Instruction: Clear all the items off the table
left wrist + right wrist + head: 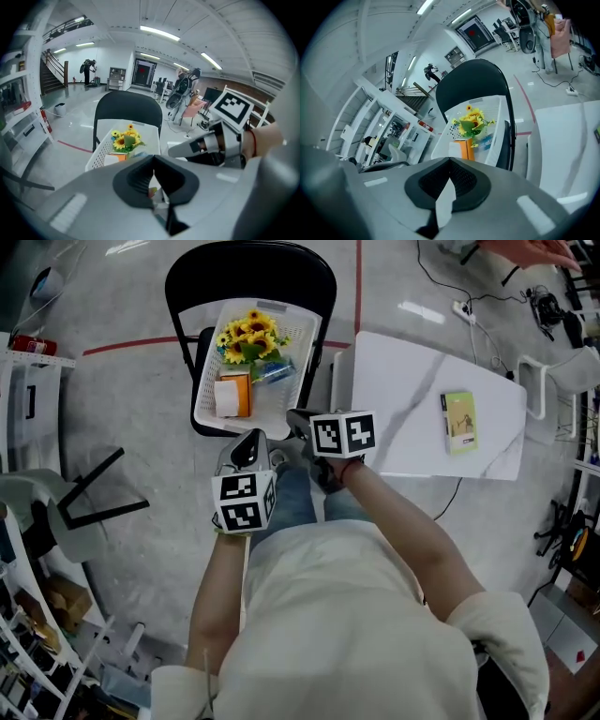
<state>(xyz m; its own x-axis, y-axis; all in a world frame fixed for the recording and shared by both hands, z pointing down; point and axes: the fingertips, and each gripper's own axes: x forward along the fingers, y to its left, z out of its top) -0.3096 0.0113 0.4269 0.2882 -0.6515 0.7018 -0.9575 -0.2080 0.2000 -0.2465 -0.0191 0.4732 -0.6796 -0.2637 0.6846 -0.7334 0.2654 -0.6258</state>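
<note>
A black folding chair (249, 268) stands to the left of the table, and a white slotted basket (208, 381) sits on its seat. The basket holds a bunch of sunflowers (249, 334), an orange and white box (232, 396) and a small blue packet (275, 371). Just in front of the basket's near edge is the left gripper (248, 448), angled downward toward it; its jaws are pressed together and nothing is caught in them. Beside it, close to the basket's near right corner, the right gripper (300, 418) points the same way, and its jaws are also closed on nothing. Further right is the white marble-patterned table (403, 399). A green booklet (458, 422) lies flat near its far right side, well apart from both grippers
</note>
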